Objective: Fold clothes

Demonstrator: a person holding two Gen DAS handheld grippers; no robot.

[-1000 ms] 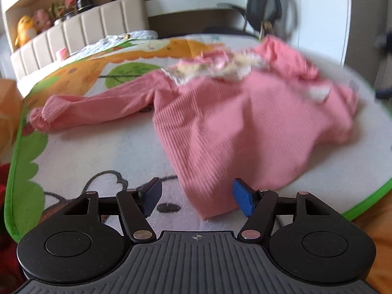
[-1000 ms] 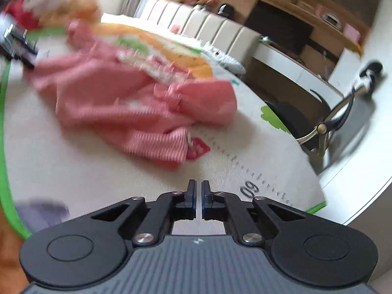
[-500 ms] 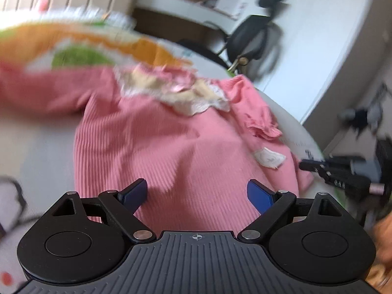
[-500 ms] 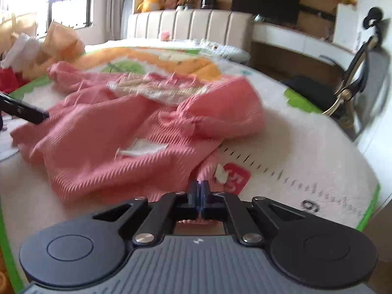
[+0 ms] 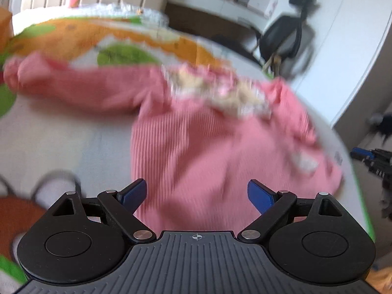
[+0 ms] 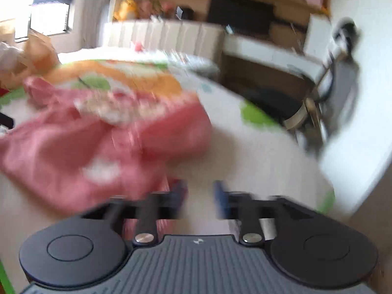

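Observation:
A pink ribbed sweater (image 5: 196, 147) with a cream lace collar (image 5: 220, 93) lies spread on a cartoon play mat (image 5: 61, 134), one sleeve (image 5: 61, 83) stretched out to the left. My left gripper (image 5: 197, 192) is open just above the sweater's lower hem, with nothing between its fingers. In the blurred right wrist view the sweater (image 6: 85, 147) lies bunched at the left. My right gripper (image 6: 199, 193) is open and empty by its near corner, over the bare mat (image 6: 245, 161).
The right gripper shows at the mat's right edge in the left wrist view (image 5: 372, 159). A padded headboard (image 6: 159, 36) with plush toys stands behind, and a desk chair (image 5: 286, 41) stands beyond the mat. Orange bedding (image 6: 36, 56) lies far left.
My right gripper has opened; it was shut before. My left gripper has moved in over the sweater's hem and opened wider. Both cameras are moving and blurred.

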